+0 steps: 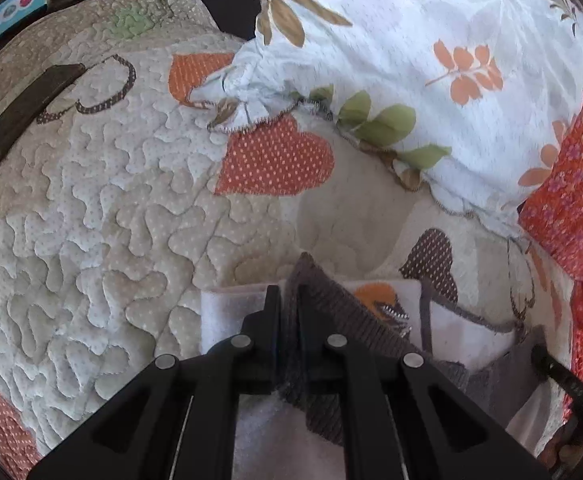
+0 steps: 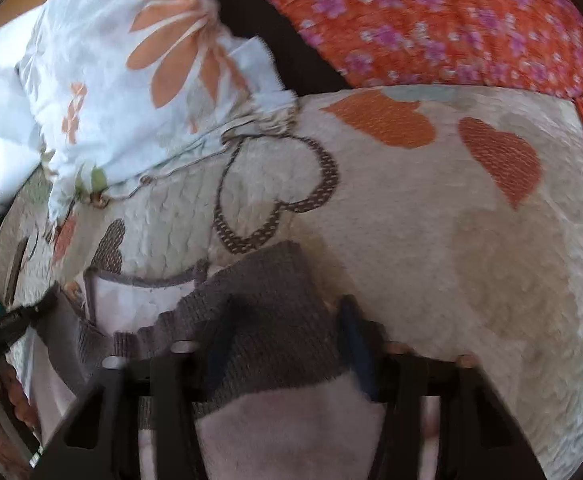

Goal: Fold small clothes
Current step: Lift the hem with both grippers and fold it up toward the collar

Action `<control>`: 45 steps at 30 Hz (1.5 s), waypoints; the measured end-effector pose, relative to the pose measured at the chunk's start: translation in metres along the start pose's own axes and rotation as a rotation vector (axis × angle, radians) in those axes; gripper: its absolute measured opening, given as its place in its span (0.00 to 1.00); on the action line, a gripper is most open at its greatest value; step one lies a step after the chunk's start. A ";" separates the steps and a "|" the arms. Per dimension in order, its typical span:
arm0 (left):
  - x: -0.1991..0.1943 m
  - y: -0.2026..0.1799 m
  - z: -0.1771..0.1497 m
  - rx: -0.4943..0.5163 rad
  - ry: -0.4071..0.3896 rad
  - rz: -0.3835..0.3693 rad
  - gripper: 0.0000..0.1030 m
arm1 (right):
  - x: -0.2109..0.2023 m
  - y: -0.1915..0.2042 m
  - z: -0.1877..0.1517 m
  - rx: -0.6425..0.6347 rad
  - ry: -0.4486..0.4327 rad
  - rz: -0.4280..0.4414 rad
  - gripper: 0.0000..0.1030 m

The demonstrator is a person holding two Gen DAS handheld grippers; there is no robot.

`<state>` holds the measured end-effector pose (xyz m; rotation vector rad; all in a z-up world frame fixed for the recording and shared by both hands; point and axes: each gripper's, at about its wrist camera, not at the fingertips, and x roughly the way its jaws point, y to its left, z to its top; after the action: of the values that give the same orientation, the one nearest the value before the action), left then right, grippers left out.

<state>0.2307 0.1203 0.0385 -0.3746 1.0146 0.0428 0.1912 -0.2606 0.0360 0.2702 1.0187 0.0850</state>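
Left gripper (image 1: 289, 300) clamped the sweater's (image 1: 463, 328) grey cuff (image 1: 323, 300); right gripper (image 2: 287, 312), jaws apart, straddled another at 6 o'clock on the quilt (image 2: 431, 240).

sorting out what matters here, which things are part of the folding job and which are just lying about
In the job:
white garment with grey ribbed trim
left gripper, shut on the trim
right gripper, fingers apart around the trim

Lying about:
heart-patterned quilt
pale floral cloth
orange flowered fabric
brown strip
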 end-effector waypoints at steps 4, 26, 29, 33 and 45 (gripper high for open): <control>0.003 0.003 0.001 -0.037 -0.029 0.040 0.07 | -0.003 -0.019 -0.005 0.074 -0.025 -0.058 0.07; -0.131 0.010 -0.032 -0.096 -0.197 -0.072 0.63 | -0.141 -0.091 -0.104 0.225 -0.102 0.023 0.67; -0.160 0.015 -0.054 -0.085 -0.169 -0.111 0.71 | -0.139 -0.108 -0.132 0.269 -0.064 0.070 0.67; -0.194 0.030 -0.096 -0.126 -0.116 -0.143 0.79 | -0.131 -0.123 -0.159 0.353 -0.042 0.191 0.67; -0.146 0.047 -0.156 -0.130 -0.001 -0.090 0.83 | -0.097 -0.107 -0.161 0.391 -0.042 0.343 0.67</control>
<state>0.0151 0.1336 0.0733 -0.5382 0.9953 0.0281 -0.0024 -0.3537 0.0091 0.7995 0.9342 0.1896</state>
